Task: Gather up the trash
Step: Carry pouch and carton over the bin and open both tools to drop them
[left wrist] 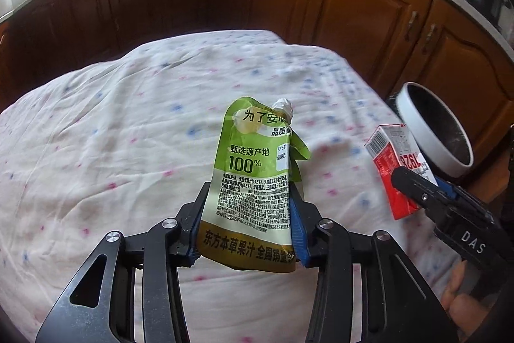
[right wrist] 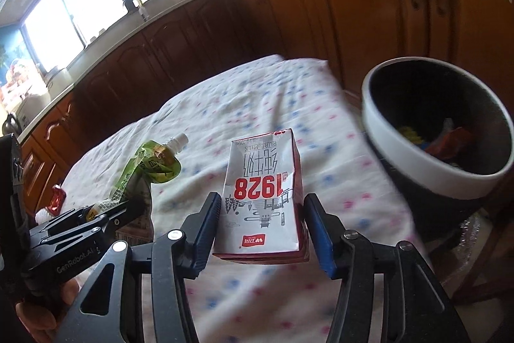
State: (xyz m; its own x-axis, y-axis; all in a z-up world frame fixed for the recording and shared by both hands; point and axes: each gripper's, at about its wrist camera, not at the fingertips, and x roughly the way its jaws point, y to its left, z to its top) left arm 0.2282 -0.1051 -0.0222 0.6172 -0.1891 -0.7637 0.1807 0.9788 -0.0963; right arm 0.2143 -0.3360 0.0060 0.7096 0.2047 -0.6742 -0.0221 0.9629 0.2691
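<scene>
A green juice pouch (left wrist: pixel 253 182) with a white spout stands upright between the blue pads of my left gripper (left wrist: pixel 250 198), which is shut on its lower half above the table. In the right wrist view the same pouch (right wrist: pixel 144 169) shows at the left, in the left gripper (right wrist: pixel 106 214). A red and white milk carton (right wrist: pixel 263 198) marked 1928 is clamped in my right gripper (right wrist: pixel 262 201), held off the cloth. From the left wrist view, that carton (left wrist: pixel 390 156) and the right gripper (left wrist: pixel 417 192) appear at the right, close to the bin.
A black bin with a white rim (right wrist: pixel 401 156) stands by the table's right edge (left wrist: pixel 437 130) and holds some colourful scraps. The table wears a white dotted cloth (right wrist: pixel 257 92). A small red wrapper (right wrist: pixel 57 198) lies at its left edge. Brown cabinets (left wrist: pixel 353 5) run behind.
</scene>
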